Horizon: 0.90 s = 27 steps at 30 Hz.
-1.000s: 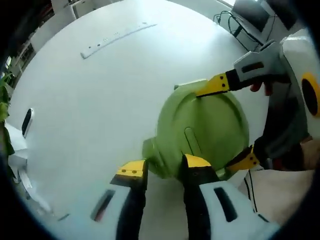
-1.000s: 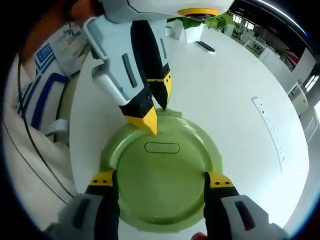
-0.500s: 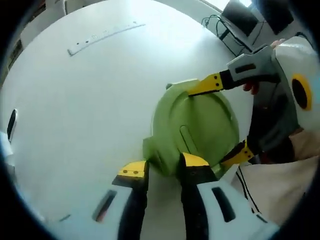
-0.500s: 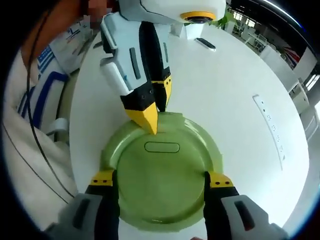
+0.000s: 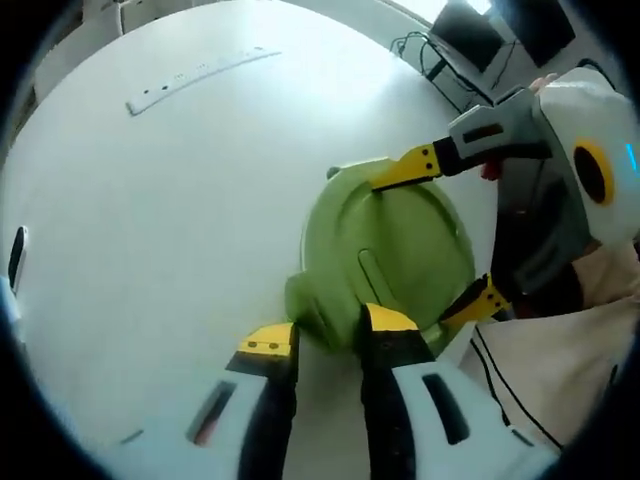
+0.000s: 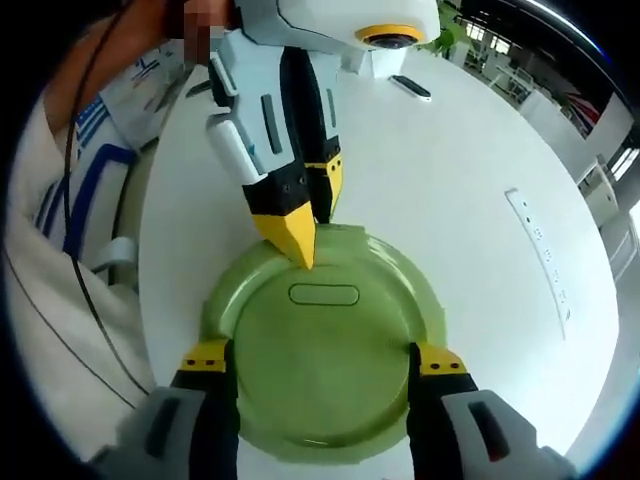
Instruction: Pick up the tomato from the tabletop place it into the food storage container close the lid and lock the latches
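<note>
Risk: latch (image 5: 312, 308) slipping out from between the left tongs (image 5: 330, 340), smooth glossy plastic, narrow tab, yellow tips nearly together and clamped on it at the rim of the round green container (image 6: 325, 345); could leave that latch unlocked or skid the box across the slick white counter (image 6: 470, 200). Right tongs (image 6: 318, 362) spread wide, straddling the domed lid and bracing both sides. Tomato unseen, presumably inside under the closed lid.

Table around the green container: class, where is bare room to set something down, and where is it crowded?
Bare table lies between the container and the white strip. It is crowded at the container, where the left gripper and right gripper meet.
</note>
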Tool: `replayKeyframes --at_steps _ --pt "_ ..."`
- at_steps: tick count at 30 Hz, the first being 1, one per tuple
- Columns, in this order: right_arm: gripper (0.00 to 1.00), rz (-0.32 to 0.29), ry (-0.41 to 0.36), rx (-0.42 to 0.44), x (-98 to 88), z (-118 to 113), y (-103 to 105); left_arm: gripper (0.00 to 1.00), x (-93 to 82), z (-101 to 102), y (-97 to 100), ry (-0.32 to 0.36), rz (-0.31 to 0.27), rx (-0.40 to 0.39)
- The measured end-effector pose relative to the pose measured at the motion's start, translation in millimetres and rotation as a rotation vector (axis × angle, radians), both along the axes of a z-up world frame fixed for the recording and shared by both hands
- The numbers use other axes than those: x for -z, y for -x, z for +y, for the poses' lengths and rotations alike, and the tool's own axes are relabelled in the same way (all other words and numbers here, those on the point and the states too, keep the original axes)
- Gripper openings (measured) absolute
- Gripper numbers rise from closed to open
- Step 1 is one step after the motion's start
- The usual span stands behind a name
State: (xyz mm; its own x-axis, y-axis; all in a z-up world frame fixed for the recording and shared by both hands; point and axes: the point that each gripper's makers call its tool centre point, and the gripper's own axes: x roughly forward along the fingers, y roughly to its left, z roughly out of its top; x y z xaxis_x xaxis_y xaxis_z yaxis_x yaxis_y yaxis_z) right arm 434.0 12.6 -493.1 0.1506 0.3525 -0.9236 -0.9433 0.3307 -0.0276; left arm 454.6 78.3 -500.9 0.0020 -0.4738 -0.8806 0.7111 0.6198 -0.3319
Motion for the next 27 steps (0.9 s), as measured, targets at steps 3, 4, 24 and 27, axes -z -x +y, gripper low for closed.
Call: replayKeyframes --at_steps 3,4,24,27 --pt "0.63 -0.003 -0.008 0.004 0.2 0 0 0.16 0.9 0 0.1 -0.005 0.017 0.005" --pt "0.63 -0.004 -0.012 0.004 0.3 0 -1 0.16 0.7 1 1.7 -0.005 0.019 0.024" --pt "0.63 0.001 -0.005 0.011 1.2 -3 -2 0.11 4.5 -5 2.9 0.15 0.099 -0.01" --pt "0.62 0.004 0.005 0.006 1.3 -3 -2 0.09 7.9 -10 5.9 0.264 0.164 -0.055"
